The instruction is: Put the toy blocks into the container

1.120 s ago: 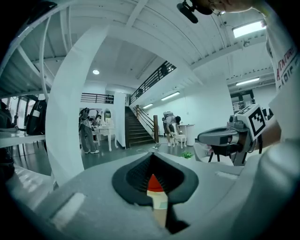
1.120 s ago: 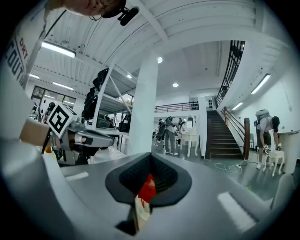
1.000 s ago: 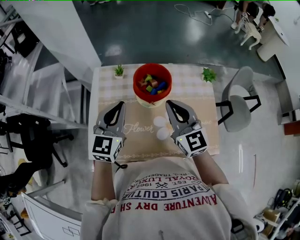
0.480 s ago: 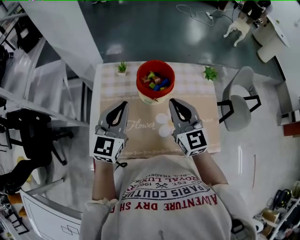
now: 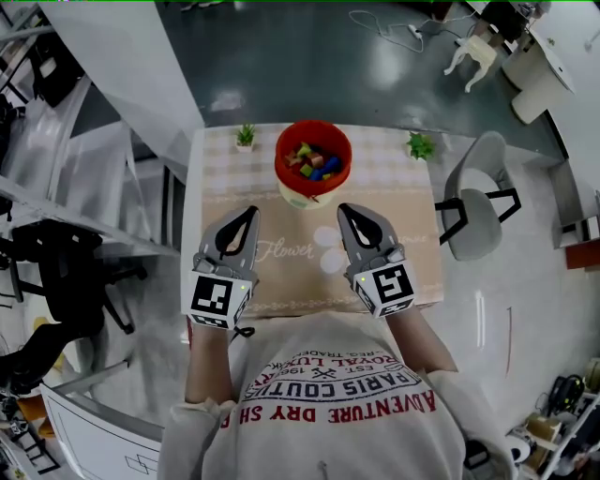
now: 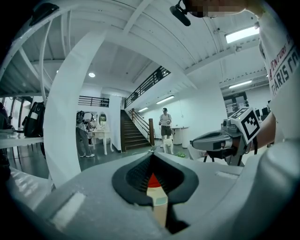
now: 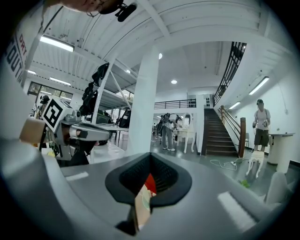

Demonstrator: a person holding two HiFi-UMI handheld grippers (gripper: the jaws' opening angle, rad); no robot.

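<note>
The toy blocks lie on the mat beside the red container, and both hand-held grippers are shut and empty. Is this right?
Not quite: the head view shows the toy blocks inside the red container, not on the mat beside it. The left hand-held gripper and the right hand-held gripper are indeed shut and empty.

Main change is in the background: the white four-legged figure (image 5: 469,53) on the floor at top right now stands further left than a second ago. The person (image 5: 507,12) beside it has nearly slipped past the top edge. The red container (image 5: 313,159) sits slightly further right and up in the head view.
</note>
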